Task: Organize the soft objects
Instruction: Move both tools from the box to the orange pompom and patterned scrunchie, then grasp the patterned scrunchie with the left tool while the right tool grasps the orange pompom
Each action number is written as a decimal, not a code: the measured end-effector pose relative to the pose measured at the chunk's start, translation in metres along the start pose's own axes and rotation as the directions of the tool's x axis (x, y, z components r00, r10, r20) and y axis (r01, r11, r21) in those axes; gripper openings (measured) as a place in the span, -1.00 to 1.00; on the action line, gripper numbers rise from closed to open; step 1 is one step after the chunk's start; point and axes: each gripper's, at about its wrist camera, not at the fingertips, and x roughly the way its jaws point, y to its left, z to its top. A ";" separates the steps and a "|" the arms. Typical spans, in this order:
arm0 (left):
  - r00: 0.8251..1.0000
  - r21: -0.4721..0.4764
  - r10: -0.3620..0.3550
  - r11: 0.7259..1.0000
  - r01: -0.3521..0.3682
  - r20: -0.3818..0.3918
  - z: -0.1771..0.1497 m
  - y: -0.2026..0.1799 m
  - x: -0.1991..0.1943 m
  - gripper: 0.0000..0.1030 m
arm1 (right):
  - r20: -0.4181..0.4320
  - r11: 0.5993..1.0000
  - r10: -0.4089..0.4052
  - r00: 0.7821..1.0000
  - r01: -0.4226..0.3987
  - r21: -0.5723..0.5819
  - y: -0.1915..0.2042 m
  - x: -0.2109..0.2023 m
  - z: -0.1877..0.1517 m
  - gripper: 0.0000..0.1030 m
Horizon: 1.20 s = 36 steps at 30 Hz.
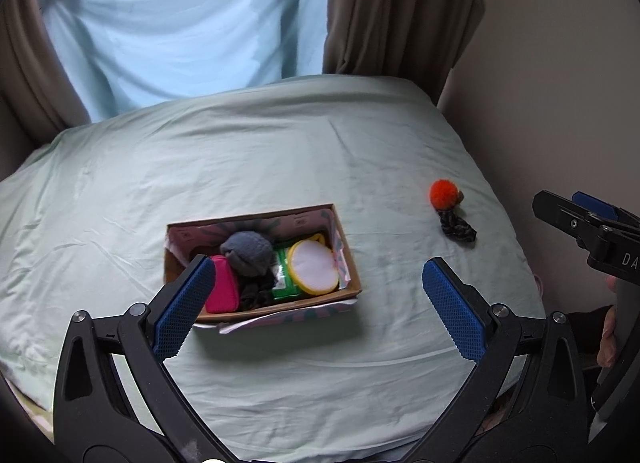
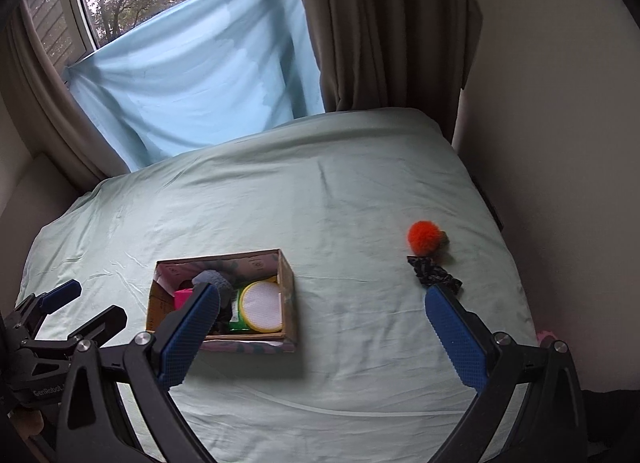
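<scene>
An open cardboard box (image 1: pixel 348 259) (image 2: pixel 290 283) sits on the pale green bed. It holds a grey sock ball (image 1: pixel 248 251), a pink pouch (image 1: pixel 222 291), a green packet (image 1: pixel 286 279) and a yellow-rimmed white round pad (image 1: pixel 314 267) (image 2: pixel 262 307). An orange pom-pom (image 1: pixel 443 193) (image 2: pixel 424 237) and a dark scrunchie (image 1: pixel 458 225) (image 2: pixel 434 275) lie on the sheet to the right of the box. My left gripper (image 1: pixel 320 303) is open and empty above the near side of the box. My right gripper (image 2: pixel 320 335) is open and empty between box and scrunchie.
The bed (image 1: pixel 280 151) fills the space in both views. A blue cloth (image 1: pixel 180 31) hangs at the window behind, with brown curtains (image 1: pixel 400 7) beside it. A wall (image 1: pixel 560 83) runs along the bed's right edge.
</scene>
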 end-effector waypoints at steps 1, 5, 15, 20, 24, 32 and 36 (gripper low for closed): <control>1.000 0.008 -0.009 1.000 0.009 -0.004 0.003 -0.011 0.006 0.99 | -0.002 1.000 -0.006 1.000 0.006 0.001 -0.010 0.002 0.003 0.99; 0.998 0.017 -0.067 0.998 0.067 -0.020 0.013 -0.052 0.032 0.99 | -0.010 0.999 -0.025 1.000 0.025 -0.022 -0.054 0.014 0.016 0.99; 0.983 0.033 -0.153 0.987 0.157 -0.100 0.020 -0.146 0.130 0.99 | -0.063 0.994 0.023 0.998 -0.029 -0.104 -0.154 0.091 0.044 0.99; 0.965 0.033 -0.210 0.976 0.217 -0.158 0.022 -0.187 0.194 0.99 | -0.119 0.983 0.077 0.990 -0.095 -0.159 -0.191 0.150 0.047 0.99; 0.946 0.011 -0.258 0.964 0.265 -0.194 0.022 -0.214 0.249 0.98 | -0.168 0.960 0.121 0.978 -0.158 -0.229 -0.209 0.203 0.050 0.99; 0.904 -0.051 -0.339 0.940 0.338 -0.259 0.005 -0.261 0.363 0.76 | -0.251 0.889 0.205 0.946 -0.288 -0.357 -0.229 0.305 0.042 0.85; 0.880 -0.142 -0.378 0.925 0.352 -0.286 -0.010 -0.270 0.406 0.68 | -0.288 0.853 0.240 0.927 -0.343 -0.393 -0.228 0.343 0.030 0.79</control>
